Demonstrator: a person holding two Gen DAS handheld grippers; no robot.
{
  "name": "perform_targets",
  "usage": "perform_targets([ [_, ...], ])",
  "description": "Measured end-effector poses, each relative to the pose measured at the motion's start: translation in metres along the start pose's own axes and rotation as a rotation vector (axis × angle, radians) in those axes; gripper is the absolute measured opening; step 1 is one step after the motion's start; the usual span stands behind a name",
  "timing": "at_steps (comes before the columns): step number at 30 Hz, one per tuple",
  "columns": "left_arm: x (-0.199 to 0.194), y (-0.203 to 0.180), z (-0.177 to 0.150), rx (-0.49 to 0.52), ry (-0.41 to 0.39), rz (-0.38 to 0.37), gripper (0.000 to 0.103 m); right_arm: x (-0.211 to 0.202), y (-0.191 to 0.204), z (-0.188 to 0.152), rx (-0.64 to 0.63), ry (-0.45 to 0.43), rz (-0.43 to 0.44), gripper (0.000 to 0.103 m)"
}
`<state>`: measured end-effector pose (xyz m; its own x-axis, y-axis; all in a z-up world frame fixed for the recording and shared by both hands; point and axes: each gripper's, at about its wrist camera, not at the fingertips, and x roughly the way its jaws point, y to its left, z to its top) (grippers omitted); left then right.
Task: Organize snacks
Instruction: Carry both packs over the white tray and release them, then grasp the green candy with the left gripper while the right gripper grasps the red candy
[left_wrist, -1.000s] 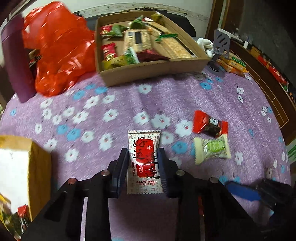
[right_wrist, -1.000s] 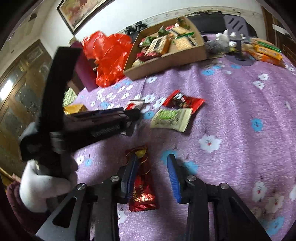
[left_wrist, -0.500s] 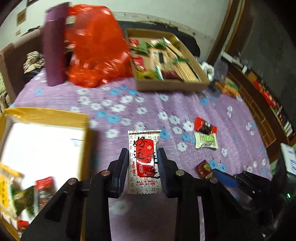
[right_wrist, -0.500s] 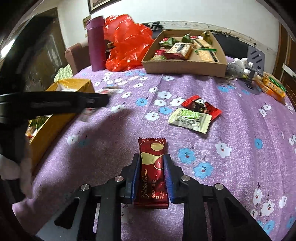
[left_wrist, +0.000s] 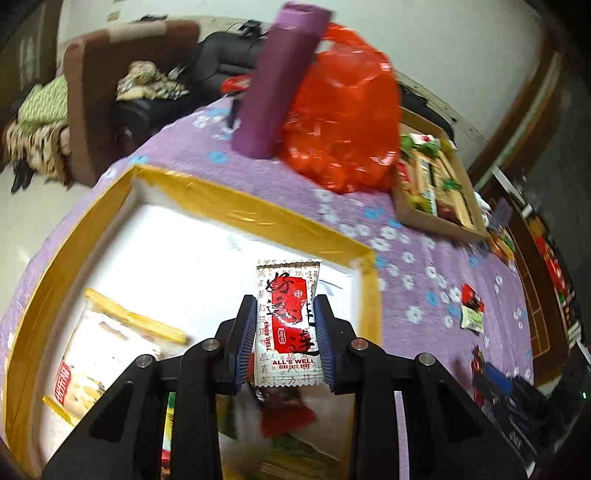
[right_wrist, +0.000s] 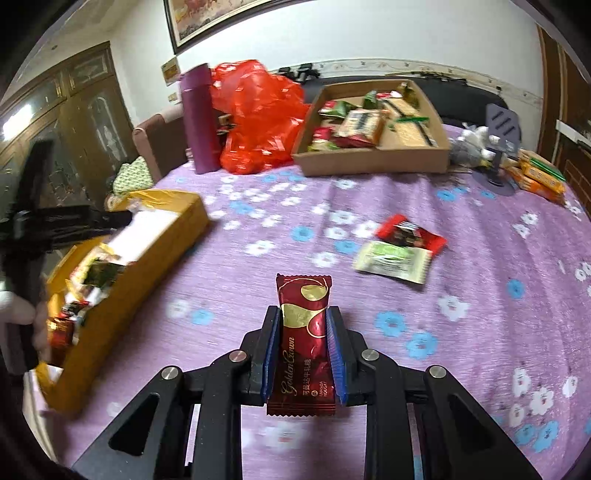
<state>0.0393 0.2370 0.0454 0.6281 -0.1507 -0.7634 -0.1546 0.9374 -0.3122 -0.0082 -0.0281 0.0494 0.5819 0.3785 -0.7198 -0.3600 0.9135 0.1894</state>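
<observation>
Desk under a purple flowered cloth carries everything, viewed largest down. Yellow box, open top with a white inside, sits at the left and already has several packets in it; brown cardboard tray of snacks sits at the far side, well apart, next to a red plastic bag and a purple bottle.

Left tongs are clamped narrow on a white-and-red snack packet, held above the yellow box's open top. Right tongs, whose jaws have just been closing, now pinch a dark red nougat bar, lifted over the cloth between the yellow box and two loose packets: a red one and a green one touching it.

Step in hand, as I judge it: drop the left packet in the box. Do it well: get fully inside the rim, lower close to the packets below, then release so it lands flat. Bring the right bar over only once the left has cleared, or the tongs may collide above the box.
</observation>
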Motion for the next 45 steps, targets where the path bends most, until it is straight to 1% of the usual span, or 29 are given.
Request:
perform_targets([
  [3, 0.004, 0.017, 0.003, -0.057, 0.013, -0.018, 0.029, 0.004, 0.03, 0.011, -0.024, 0.02, 0.053, 0.025],
  [5, 0.001, 0.025, 0.002, -0.092, 0.009, -0.048, 0.029, 0.007, 0.052, 0.019, -0.061, 0.029, 0.073, 0.025],
  [8, -0.01, 0.035, -0.002, -0.117, -0.004, -0.106, 0.03, 0.014, 0.085, 0.031, -0.102, 0.047, 0.115, 0.025],
  [11, -0.028, 0.04, -0.009, -0.135, -0.004, -0.135, 0.033, 0.025, 0.121, 0.04, -0.157, 0.057, 0.128, 0.025],
  [12, -0.037, 0.042, -0.013, -0.146, -0.014, -0.148, 0.039, 0.029, 0.128, 0.042, -0.172, 0.059, 0.128, 0.025],
  [13, -0.047, 0.045, -0.018, -0.16, -0.032, -0.161, 0.051, 0.035, 0.139, 0.044, -0.189, 0.065, 0.129, 0.025],
  [14, -0.058, 0.048, -0.025, -0.179, -0.058, -0.175, 0.057, 0.04, 0.148, 0.045, -0.203, 0.072, 0.13, 0.025],
  [15, -0.066, 0.051, -0.03, -0.195, -0.084, -0.195, 0.066, 0.045, 0.155, 0.046, -0.214, 0.08, 0.128, 0.025],
  [16, -0.077, 0.056, -0.039, -0.213, -0.115, -0.226, 0.068, 0.052, 0.161, 0.047, -0.225, 0.088, 0.124, 0.025],
  [18, -0.09, 0.059, -0.051, -0.233, -0.14, -0.275, 0.068, 0.067, 0.172, 0.049, -0.243, 0.105, 0.106, 0.027],
  [19, -0.095, 0.059, -0.056, -0.237, -0.152, -0.297, 0.068, 0.074, 0.175, 0.051, -0.242, 0.109, 0.101, 0.029],
  [20, -0.101, 0.059, -0.06, -0.239, -0.166, -0.316, 0.068, 0.08, 0.175, 0.053, -0.229, 0.111, 0.101, 0.028],
  [21, -0.107, 0.058, -0.065, -0.239, -0.181, -0.336, 0.068, 0.084, 0.173, 0.055, -0.202, 0.116, 0.106, 0.029],
  [23, -0.117, 0.056, -0.072, -0.243, -0.197, -0.386, 0.068, 0.084, 0.162, 0.06, -0.137, 0.121, 0.13, 0.037],
  [24, -0.121, 0.055, -0.073, -0.249, -0.204, -0.406, 0.068, 0.08, 0.152, 0.063, -0.094, 0.116, 0.144, 0.037],
  [25, -0.125, 0.055, -0.074, -0.251, -0.209, -0.416, 0.068, 0.074, 0.141, 0.065, -0.06, 0.108, 0.151, 0.038],
  [27, -0.132, 0.049, -0.077, -0.244, -0.211, -0.419, 0.068, 0.064, 0.122, 0.068, -0.035, 0.089, 0.135, 0.039],
  [29, -0.138, 0.042, -0.081, -0.23, -0.208, -0.416, 0.069, 0.051, 0.093, 0.071, -0.012, 0.062, 0.085, 0.04],
  [33, -0.14, 0.022, -0.093, -0.185, -0.194, -0.417, 0.073, 0.021, 0.004, 0.074, 0.102, 0.022, -0.047, 0.04],
  [36, -0.13, 0.003, -0.1, -0.143, -0.155, -0.418, 0.073, 0.003, -0.065, 0.07, 0.211, 0.01, -0.139, 0.043],
  [38, -0.122, -0.007, -0.103, -0.134, -0.126, -0.427, 0.073, 0.002, -0.098, 0.066, 0.271, 0.023, -0.169, 0.043],
  [41, -0.113, -0.025, -0.108, -0.112, -0.077, -0.438, 0.073, 0.009, -0.117, 0.066, 0.292, 0.031, -0.188, 0.043],
  [43, -0.114, -0.033, -0.112, -0.096, -0.067, -0.433, 0.073, 0.02, -0.12, 0.069, 0.286, 0.031, -0.196, 0.043],
  [45, -0.115, -0.04, -0.114, -0.085, -0.06, -0.426, 0.073, 0.033, -0.122, 0.076, 0.283, 0.041, -0.183, 0.043],
])
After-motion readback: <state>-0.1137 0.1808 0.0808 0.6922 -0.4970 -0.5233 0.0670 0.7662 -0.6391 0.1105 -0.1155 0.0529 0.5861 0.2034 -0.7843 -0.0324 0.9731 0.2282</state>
